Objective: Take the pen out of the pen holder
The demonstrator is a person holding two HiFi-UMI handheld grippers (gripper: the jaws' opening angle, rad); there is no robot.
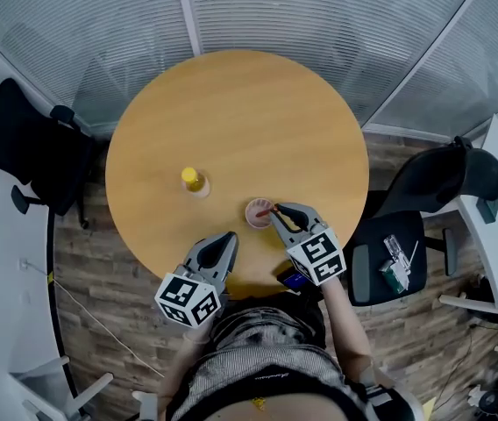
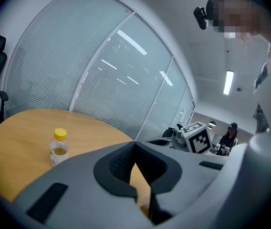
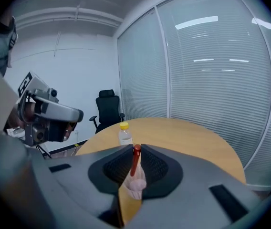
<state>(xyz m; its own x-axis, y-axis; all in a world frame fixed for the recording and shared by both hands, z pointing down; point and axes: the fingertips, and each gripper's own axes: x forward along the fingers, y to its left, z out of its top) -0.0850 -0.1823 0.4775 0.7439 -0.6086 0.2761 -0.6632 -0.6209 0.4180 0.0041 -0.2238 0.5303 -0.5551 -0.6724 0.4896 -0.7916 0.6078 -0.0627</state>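
In the head view, the right gripper (image 1: 277, 210) is reaching over the pink holder (image 1: 256, 214) at the lower centre of the round table (image 1: 231, 112), its tips meeting on the red pen (image 1: 265, 210). The left gripper (image 1: 225, 240) is hovering at the table's near edge, lower left of the holder, and a bottle (image 1: 194, 181) is standing well to the left. In the left gripper view, the jaws are pressing together with nothing between them, pointing over bare wood, with the bottle at lower left. In the right gripper view, the jaws are pinching the pen just below its top, its lower end sitting inside the holder, the bottle beyond. The holder is looking light and nothing is steadying it, so a slanted pull could be tipping it or dragging it along. The high, narrow pinch could also be letting the pen swivel or slip. No brand or writing is showing legibly; the marker cubes (image 1: 317, 254) are carrying only square patterns.
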